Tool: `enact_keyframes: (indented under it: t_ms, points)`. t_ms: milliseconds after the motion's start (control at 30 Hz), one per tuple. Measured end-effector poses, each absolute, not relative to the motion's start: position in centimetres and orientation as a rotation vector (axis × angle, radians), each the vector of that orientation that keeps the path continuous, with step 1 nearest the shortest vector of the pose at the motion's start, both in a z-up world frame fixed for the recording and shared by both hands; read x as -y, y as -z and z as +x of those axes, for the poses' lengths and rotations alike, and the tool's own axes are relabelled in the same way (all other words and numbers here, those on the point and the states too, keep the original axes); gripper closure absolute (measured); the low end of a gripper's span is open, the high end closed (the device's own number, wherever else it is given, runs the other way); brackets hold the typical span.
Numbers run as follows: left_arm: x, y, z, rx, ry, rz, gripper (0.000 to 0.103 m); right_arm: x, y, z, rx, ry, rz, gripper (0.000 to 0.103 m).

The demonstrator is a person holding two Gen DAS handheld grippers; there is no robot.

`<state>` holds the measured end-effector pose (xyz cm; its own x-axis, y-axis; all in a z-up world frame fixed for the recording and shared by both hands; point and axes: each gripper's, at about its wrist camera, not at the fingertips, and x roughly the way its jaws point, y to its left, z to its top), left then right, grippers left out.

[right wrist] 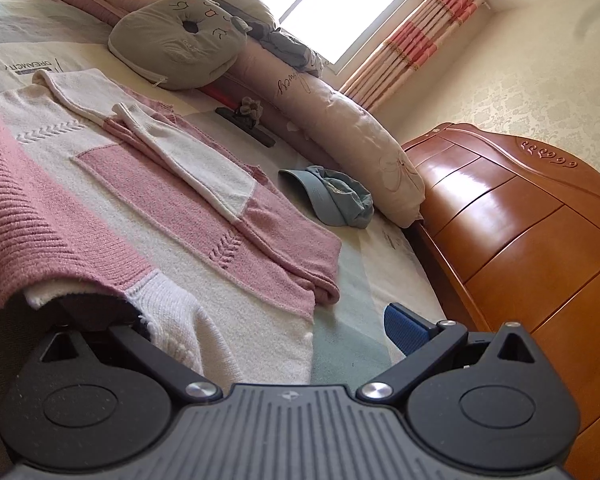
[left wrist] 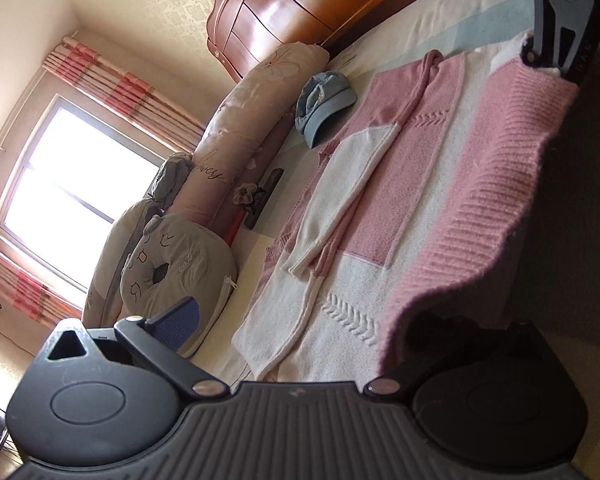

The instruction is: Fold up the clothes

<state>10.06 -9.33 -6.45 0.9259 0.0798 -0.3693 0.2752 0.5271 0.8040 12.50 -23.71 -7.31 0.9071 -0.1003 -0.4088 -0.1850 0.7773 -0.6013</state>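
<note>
Pink-and-white knitted cardigan [right wrist: 148, 184] spread on the bed [right wrist: 364, 280], sleeves folded across its front, ribbed hem lifted off the sheet. Left tool [left wrist: 296, 332]: spread wide, one finger hidden under the hem's pink corner, blue pad free. Right tool [right wrist: 268, 320]: likewise spread, hem's white corner draped over one finger. Blue cap [right wrist: 332, 196] beside the cardigan; grey cat cushion [right wrist: 176, 44] near the pillows.

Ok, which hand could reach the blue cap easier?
Probably the right hand-held gripper: it is at the headboard end of the sweater, where the blue cap lies. The left hand-held gripper is at the cat cushion end.
</note>
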Motion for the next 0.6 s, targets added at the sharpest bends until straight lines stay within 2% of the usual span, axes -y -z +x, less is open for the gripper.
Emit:
enact_keyframes:
  t_ms: [600]
  points:
    - [7.4, 5.6, 22.4, -0.299, 0.04, 1.004, 0.0, 21.8, 5.8, 25.9, -0.398, 0.051, -0.707, 0.0]
